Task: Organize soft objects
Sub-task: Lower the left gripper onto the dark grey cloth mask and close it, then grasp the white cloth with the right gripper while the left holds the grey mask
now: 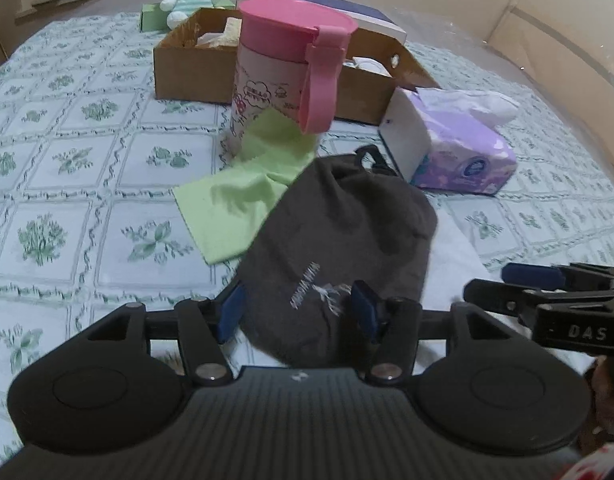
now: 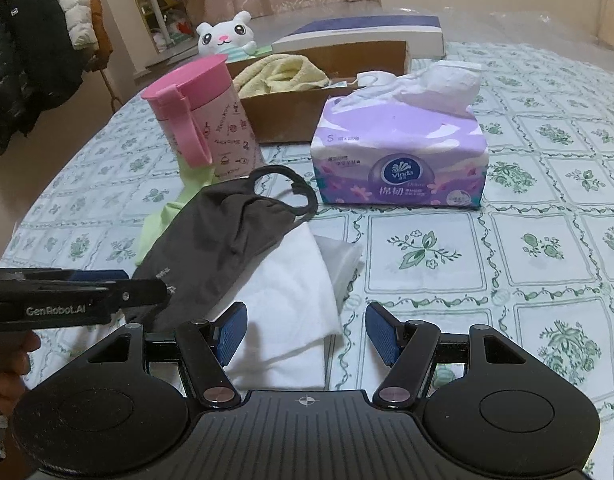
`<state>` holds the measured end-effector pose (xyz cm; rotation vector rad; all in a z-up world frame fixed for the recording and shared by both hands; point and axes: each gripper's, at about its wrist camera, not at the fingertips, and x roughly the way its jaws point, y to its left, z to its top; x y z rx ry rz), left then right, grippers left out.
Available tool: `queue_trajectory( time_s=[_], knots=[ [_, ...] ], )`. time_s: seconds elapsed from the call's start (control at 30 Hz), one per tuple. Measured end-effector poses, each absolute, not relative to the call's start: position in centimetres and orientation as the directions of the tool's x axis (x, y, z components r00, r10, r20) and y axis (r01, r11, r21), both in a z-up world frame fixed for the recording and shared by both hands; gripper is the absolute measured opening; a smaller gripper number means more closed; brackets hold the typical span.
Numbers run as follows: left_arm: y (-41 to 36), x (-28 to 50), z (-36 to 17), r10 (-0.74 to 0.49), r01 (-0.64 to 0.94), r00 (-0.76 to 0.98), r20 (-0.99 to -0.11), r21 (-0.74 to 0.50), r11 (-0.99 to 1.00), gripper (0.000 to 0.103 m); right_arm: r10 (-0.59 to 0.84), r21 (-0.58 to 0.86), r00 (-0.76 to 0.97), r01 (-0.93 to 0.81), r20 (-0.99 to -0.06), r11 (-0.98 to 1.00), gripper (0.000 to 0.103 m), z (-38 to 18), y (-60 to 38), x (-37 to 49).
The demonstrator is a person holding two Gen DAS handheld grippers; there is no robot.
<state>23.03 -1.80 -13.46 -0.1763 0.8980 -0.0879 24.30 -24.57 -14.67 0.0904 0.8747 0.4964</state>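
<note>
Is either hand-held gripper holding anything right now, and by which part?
The left hand-held gripper has its pads around the near end of the grey mask, but a firm clamp cannot be confirmed. The right hand-held gripper is open, holding nothing.

The left black two-finger gripper with blue pads (image 1: 297,312) is held low with its jaws parted. The right black blue-padded gripper (image 2: 307,334) is held level beside it, jaws likewise spread wide.
</note>
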Motion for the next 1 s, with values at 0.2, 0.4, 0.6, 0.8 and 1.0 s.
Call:
queue_trajectory(
  time_s=[0.2, 0.4, 0.6, 0.8, 1.0],
  knots=[
    [-1.4, 24.8, -14.2, -0.135, -0.015, 0.627, -0.767, -0.185, 0.983, 0.056, 0.453, 0.285, 0.531, -0.371, -0.716, 0.884, 0.065, -15.2, -24.7, 25.0],
    [-1.5, 26.1, -14.8, -0.134, -0.019, 0.615, -0.777, -0.185, 0.983, 0.056, 0.45, 0.293, 0.528, -0.356, -0.721, 0.887, 0.065, -15.5, -24.9, 25.3],
    [-1.6, 26.1, -15.2, -0.136, -0.002, 0.613, -0.778, -0.173, 0.985, 0.02, 0.442, 0.293, 0.527, -0.345, -0.726, 0.892, 0.065, -15.7, -25.1, 25.3],
    [-2.0, 25.5, -14.2, -0.197, 0.075, 0.628, -0.753, -0.193, 0.978, 0.006, 0.433, 0.288, 0.541, -0.336, -0.721, 0.897, 0.065, -15.4, -25.5, 25.0],
    [-0.8, 23.1, -10.5, -0.26, 0.11, 0.708, -0.657, -0.261, 0.959, 0.006, 0.448, 0.29, 0.55, -0.353, -0.705, 0.89, 0.065, -14.7, -25.7, 24.3]
  ],
)
